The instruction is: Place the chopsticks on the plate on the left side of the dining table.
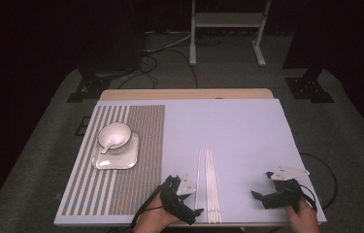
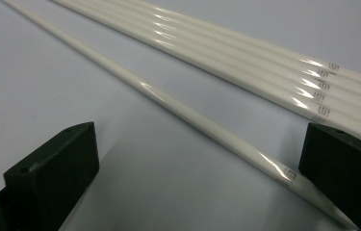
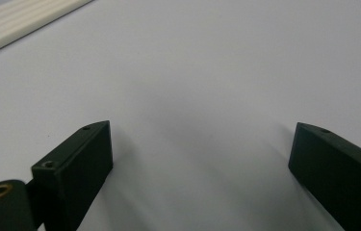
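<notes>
Since it lies apart from the bundle of chopsticks (image 2: 245,53) on the pale mat (image 1: 238,131), the single chopstick (image 2: 178,103) looks the likeliest pick: light, stiff, glossy and probably slippery, best pinched near its thick printed end. It lies between the spread jaws of the left gripper (image 2: 197,168), ungrasped. Well to the right, the right gripper (image 3: 202,163) gapes over bare mat.

Both hands are at the near edge for me. Left gripper (image 1: 195,200) is low over the table, angled to the right, jaws spread wide with nothing pinched. Right gripper (image 1: 262,185) sits well apart on the right, pointing left, jaws also wide apart and empty. Right hand (image 1: 302,216) wraps its rear
</notes>
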A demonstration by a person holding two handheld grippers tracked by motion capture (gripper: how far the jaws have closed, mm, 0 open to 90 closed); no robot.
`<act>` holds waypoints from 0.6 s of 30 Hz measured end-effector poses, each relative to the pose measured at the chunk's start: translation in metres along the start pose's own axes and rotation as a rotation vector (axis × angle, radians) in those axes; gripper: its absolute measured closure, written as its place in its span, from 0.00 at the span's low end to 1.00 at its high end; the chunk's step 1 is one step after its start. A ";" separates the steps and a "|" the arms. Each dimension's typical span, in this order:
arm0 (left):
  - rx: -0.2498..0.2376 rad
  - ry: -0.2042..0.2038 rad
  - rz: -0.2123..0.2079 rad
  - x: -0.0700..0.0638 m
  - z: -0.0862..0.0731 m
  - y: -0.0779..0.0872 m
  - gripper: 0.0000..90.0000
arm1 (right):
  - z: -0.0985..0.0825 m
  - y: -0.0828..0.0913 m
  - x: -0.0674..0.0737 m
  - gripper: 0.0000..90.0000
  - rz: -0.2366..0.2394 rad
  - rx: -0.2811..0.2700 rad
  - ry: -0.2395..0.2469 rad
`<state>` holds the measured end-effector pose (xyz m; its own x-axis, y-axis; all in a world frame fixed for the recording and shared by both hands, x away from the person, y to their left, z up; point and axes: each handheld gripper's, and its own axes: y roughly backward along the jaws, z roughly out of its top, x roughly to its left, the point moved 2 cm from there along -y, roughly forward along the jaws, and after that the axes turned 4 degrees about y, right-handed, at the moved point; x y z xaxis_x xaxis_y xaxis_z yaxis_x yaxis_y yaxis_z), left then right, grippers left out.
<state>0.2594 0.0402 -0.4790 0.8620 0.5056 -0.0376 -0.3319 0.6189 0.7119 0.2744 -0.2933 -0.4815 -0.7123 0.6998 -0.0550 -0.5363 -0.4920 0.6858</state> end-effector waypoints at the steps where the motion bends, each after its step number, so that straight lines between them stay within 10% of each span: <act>1: -0.002 -0.001 -0.001 0.000 -0.001 0.001 0.00 | 0.000 0.000 0.000 0.08 0.000 0.000 -0.001; 18: 0.008 0.015 0.023 0.009 -0.012 0.013 0.00 | 0.000 0.000 0.000 0.07 0.001 0.000 -0.001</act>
<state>0.2579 0.0600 -0.4780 0.8484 0.5283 -0.0317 -0.3483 0.6024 0.7182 0.2744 -0.2933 -0.4815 -0.7122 0.6999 -0.0538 -0.5359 -0.4926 0.6857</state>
